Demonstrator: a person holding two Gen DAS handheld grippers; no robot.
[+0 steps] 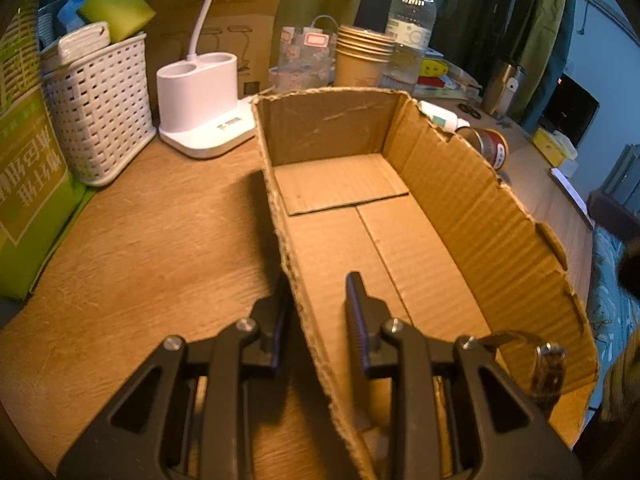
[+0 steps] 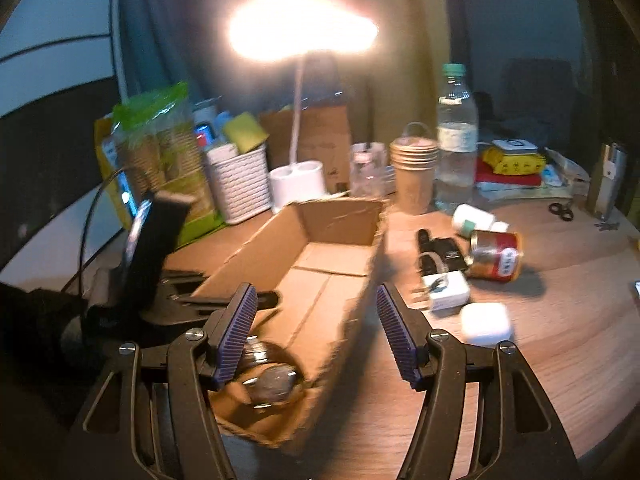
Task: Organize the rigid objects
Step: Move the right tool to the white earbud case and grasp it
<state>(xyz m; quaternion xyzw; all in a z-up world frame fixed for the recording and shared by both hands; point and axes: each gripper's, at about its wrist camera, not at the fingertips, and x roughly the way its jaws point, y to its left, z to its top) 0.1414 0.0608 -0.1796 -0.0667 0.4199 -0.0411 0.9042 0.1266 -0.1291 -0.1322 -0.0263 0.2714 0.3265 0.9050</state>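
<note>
Left gripper clamps the near left wall of the cardboard box, one finger outside, one inside, steadying it on the bench. Right gripper hangs above the box's near end, fingers apart and empty, straddling the right wall. A wristwatch lies inside the box at the near corner; it looks like the one item sorted so far.

Waiting on the bench right of the box: white case, white charger, red can on its side, small white bottle, and a dark object, too blurred to name.

Step in hand, as I judge it: between placements. Next move calls for swinging right to the white case, nearest, and closing across its width.
</note>
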